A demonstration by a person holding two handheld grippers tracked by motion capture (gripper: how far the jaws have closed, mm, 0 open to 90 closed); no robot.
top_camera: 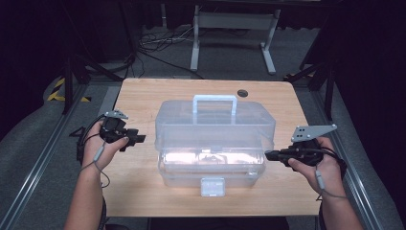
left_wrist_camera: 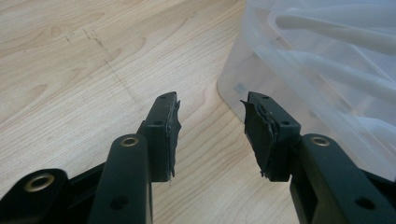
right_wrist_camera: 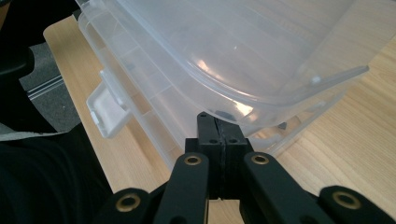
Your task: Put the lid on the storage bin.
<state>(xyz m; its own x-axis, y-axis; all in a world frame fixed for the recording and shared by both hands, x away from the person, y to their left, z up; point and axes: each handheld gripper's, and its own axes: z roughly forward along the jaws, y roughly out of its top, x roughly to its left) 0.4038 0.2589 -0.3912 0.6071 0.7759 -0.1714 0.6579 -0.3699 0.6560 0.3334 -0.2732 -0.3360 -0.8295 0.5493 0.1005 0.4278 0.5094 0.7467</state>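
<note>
while a clear plastic storage box (top_camera: 214, 143) sits mid-table between both tools, its thin walls look light, slick and a bit flexible; the top handle (top_camera: 215, 99) or front latch (top_camera: 212, 186) seem the surest holds. just right of the box, the right gripper (right_wrist_camera: 218, 122) is pressed together under the lid rim. left of it, the left gripper (left_wrist_camera: 210, 126) is spread, pinching nothing.

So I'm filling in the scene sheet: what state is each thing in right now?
Clear plastic box: upright on the table, lid lifted at the front, handle raised.
Front latch: undone.
Left tongs: open, empty, beside the box.
Right tongs: shut, tips under the lid's edge.
</note>
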